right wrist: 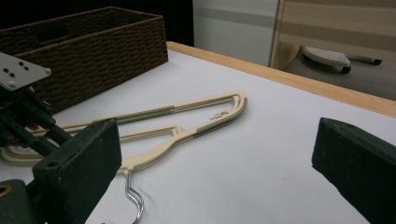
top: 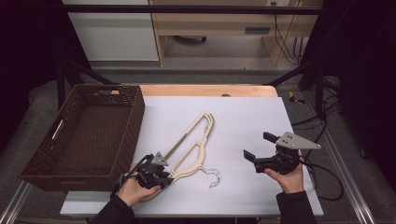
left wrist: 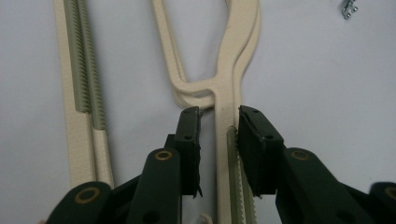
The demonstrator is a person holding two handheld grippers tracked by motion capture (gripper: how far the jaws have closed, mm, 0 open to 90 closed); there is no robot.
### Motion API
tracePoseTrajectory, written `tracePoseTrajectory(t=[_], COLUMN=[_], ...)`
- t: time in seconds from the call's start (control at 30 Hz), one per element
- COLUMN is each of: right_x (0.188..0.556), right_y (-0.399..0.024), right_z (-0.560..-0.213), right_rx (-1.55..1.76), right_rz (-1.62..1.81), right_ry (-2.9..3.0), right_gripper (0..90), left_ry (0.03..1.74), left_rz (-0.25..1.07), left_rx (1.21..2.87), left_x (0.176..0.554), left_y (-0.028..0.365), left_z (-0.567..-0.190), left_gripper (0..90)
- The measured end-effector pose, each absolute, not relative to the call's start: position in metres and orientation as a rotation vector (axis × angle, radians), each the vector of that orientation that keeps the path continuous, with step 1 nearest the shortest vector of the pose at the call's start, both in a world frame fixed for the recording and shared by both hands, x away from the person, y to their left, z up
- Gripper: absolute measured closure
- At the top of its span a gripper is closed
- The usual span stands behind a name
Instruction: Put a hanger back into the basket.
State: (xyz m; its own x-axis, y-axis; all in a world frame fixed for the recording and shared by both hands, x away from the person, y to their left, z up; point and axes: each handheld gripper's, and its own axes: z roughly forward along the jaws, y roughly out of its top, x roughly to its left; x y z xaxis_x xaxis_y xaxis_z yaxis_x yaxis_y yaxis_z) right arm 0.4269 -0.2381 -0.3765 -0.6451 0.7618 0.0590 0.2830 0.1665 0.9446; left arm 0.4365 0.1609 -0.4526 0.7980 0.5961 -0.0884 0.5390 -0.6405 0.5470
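Nearest, at the bottom edge of the high view: a left hand (top: 133,189) in a dark sleeve, wrapped round the left gripper (top: 161,175). Pointing up and to the right across the table, low over the white sheet (top: 252,116). Jaws a little way apart, one on each side of a thin arm of the cream hanger (top: 196,135). Seen close in the left gripper view: the right pad up against that arm, the left pad just beside it with a thin strip of white sheet showing between, so not quite squeezing yet. Far to the left, a big brown woven basket (top: 135,116), standing half on the sheet and half off the table side, close to the left hand. Next along, the hanger itself, lying flat on the sheet and slanting from the left gripper up toward the middle of the table. Grey-green ridged strips on its arms. Maybe two hangers stacked, going by the doubled edges. Just right of its near end, a shiny metal hook (top: 214,177), curled and resting on the sheet. Then a wide bare patch of sheet. Last, on the right, a right hand (top: 289,179) holding the right gripper (top: 258,145) a bit above the sheet, facing left toward the hanger and well apart from it. Jaws spread wide, with nothing in between.
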Motion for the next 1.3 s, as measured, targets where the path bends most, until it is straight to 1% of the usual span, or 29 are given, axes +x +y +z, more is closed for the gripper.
tracePoseTrajectory(t=[0.1,0.4,0.5,0.63,0.77,0.8,0.83,0.87,1.0,1.1,1.2,1.27,1.3], right_x=[0.427,0.427,0.427,0.427,0.427,0.426,0.426,0.426,0.426,0.426,0.427,0.427,0.427], right_y=[-0.238,-0.238,-0.237,-0.238,-0.238,-0.238,-0.238,-0.238,-0.238,-0.238,-0.238,-0.237,-0.236], right_z=[-0.377,-0.377,-0.377,-0.376,-0.376,-0.376,-0.376,-0.376,-0.376,-0.376,-0.377,-0.377,-0.377], right_rx=[0.985,0.983,0.983,0.983,0.981,0.984,0.984,0.984,0.984,0.983,0.977,0.974,0.978], right_rz=[1.486,1.489,1.487,1.493,1.492,1.492,1.491,1.491,1.492,1.492,1.488,1.488,1.49], right_ry=[2.018,2.021,2.024,2.021,2.022,2.022,2.022,2.022,2.023,2.023,2.027,2.032,2.031], right_gripper=[1.8,1.8,1.8,1.9,1.9,1.9,1.8,1.8,1.9,1.9,1.9,2.0,2.3], left_ry=[0.839,0.827,0.831,0.838,0.837,0.838,0.841,0.841,0.85,0.854,0.843,0.846,0.849], left_rz=[0.121,0.148,0.18,0.181,0.187,0.207,0.206,0.206,0.212,0.213,0.23,0.238,0.237], left_rx=[2.425,2.439,2.443,2.451,2.434,2.433,2.447,2.447,2.459,2.467,2.504,2.516,2.52], left_x=[0.435,0.434,0.435,0.437,0.437,0.437,0.437,0.437,0.437,0.438,0.438,0.438,0.438], left_y=[0.159,0.158,0.161,0.163,0.165,0.165,0.167,0.167,0.168,0.166,0.162,0.161,0.16], left_z=[-0.452,-0.45,-0.447,-0.451,-0.45,-0.45,-0.452,-0.452,-0.456,-0.457,-0.457,-0.456,-0.456], left_gripper=[78.2,79.3,79.3,79.2,78.7,77.5,72.1,70.5,68.3,70.0,75.4,76.1,78.1])
